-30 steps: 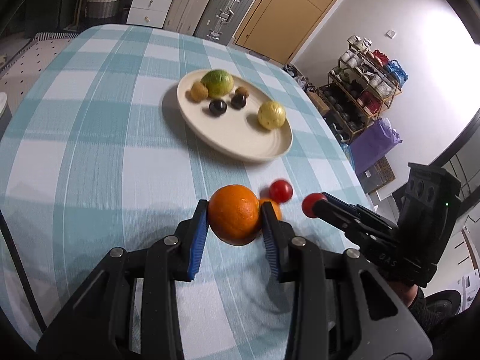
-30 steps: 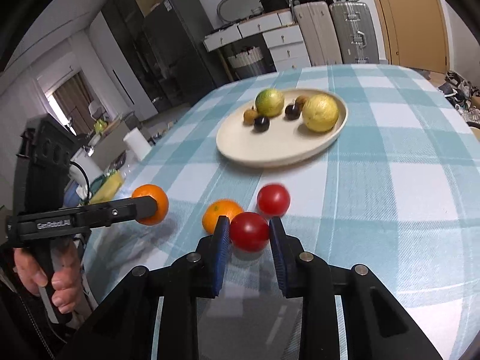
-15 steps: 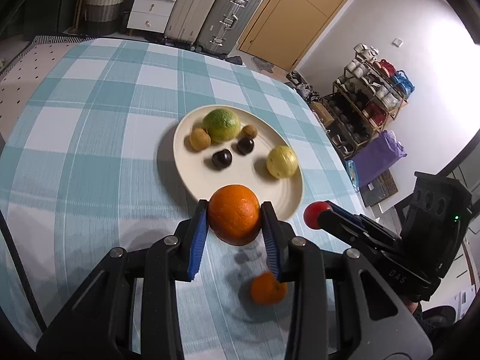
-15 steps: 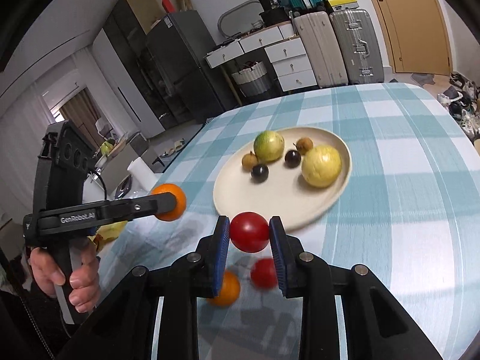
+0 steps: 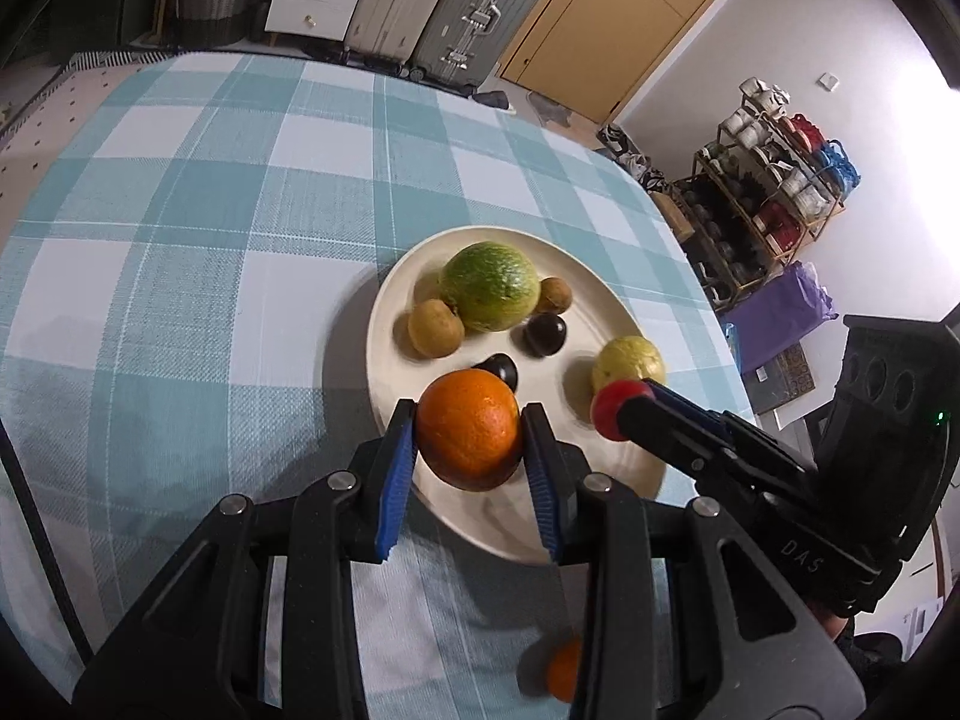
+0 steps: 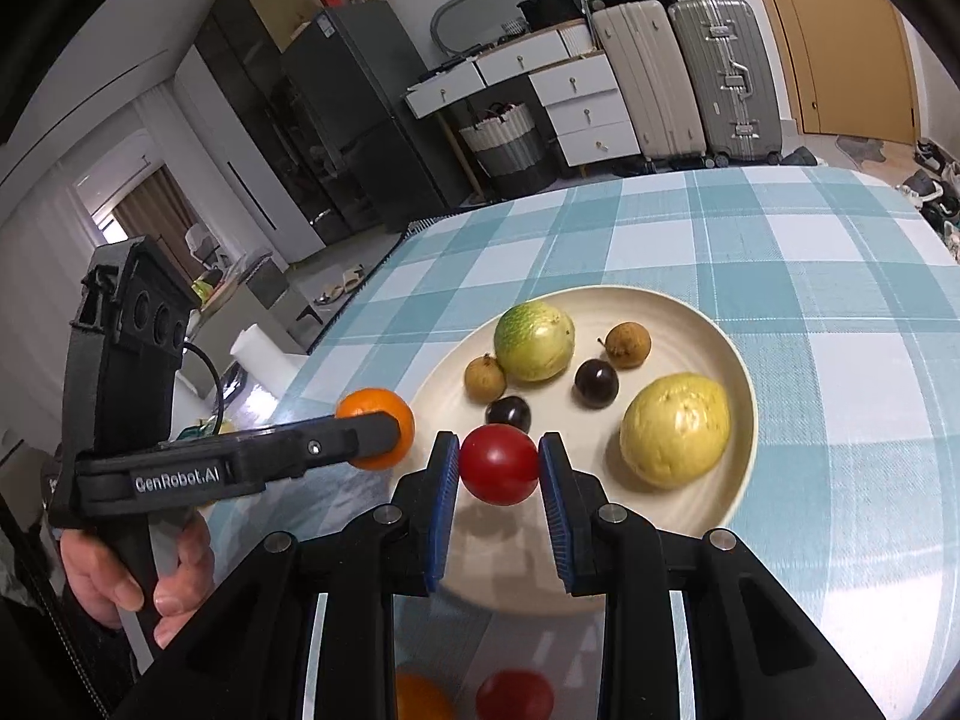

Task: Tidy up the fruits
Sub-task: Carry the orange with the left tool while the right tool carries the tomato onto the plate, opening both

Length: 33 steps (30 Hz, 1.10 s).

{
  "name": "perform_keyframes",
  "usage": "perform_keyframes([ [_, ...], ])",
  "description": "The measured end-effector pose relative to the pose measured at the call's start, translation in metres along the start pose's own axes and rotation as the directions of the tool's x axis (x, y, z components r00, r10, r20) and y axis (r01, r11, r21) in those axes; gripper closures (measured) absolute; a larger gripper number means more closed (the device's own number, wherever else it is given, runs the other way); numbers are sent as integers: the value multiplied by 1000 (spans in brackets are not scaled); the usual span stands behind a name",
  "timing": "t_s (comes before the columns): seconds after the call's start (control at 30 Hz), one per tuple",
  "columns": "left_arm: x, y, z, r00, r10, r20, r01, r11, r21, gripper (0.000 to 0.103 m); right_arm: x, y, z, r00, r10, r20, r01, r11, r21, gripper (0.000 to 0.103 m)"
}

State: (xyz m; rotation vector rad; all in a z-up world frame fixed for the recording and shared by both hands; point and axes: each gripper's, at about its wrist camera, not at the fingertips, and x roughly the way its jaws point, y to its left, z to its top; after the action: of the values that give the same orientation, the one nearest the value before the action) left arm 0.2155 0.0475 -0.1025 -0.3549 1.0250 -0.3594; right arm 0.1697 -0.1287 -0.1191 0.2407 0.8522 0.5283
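1. Two handheld grippers hang over the near edge of a cream plate (image 5: 384,324) on a table with a blue-and-white checked tablecloth (image 5: 180,228), each carrying fruit
2. Left gripper (image 5: 471,438): its blue pads pinch an orange (image 5: 468,435) from both sides, held above the plate's near-left rim
3. Right gripper (image 6: 499,465): its jaws pinch a red tomato (image 6: 499,464), held above the plate's near rim, just right of the orange
4. On the plate sit a green round fruit (image 6: 534,339) toward the far side, a yellow round fruit (image 6: 675,429) on the right, two small brown fruits (image 6: 486,379) flanking the green one, and two small dark fruits (image 6: 596,383) near the middle
5. Off the plate, on the cloth nearest the cameras, lie a second orange (image 6: 420,697) and a second tomato (image 6: 515,695), side by side and partly hidden behind the right gripper's frame
6. A hand (image 6: 135,576) grips the left gripper's handle, to the left of the plate
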Motion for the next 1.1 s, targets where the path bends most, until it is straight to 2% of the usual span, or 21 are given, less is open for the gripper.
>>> perform_keyframes([
  [0.57,31,9,17,1000,3,-23,-4,1000,-13,71,42,-3,19,997,-71,-43,71,997,7,75],
  [0.63,32,10,17,1000,0,-25,-1,1000,-22,71,44,-3,21,996,-78,-36,79,997,6,72],
  [0.67,32,12,18,1000,-7,-24,6,1000,-27,71,44,-2,21,997,-73,-32,73,997,5,64],
  [0.7,31,12,19,1000,-4,-22,4,1000,-26,71,43,-3,22,997,-70,-25,71,997,6,61],
  [0.8,29,8,21,1000,18,-11,-18,1000,-13,70,38,-3,22,998,-58,-5,58,998,3,60],
  [0.93,22,4,20,1000,26,3,-26,1000,-6,70,22,-5,21,998,-48,40,48,999,13,53],
  [1.1,6,1,17,999,38,33,-37,999,-10,70,2,-3,17,995,-64,72,64,998,-4,52],
])
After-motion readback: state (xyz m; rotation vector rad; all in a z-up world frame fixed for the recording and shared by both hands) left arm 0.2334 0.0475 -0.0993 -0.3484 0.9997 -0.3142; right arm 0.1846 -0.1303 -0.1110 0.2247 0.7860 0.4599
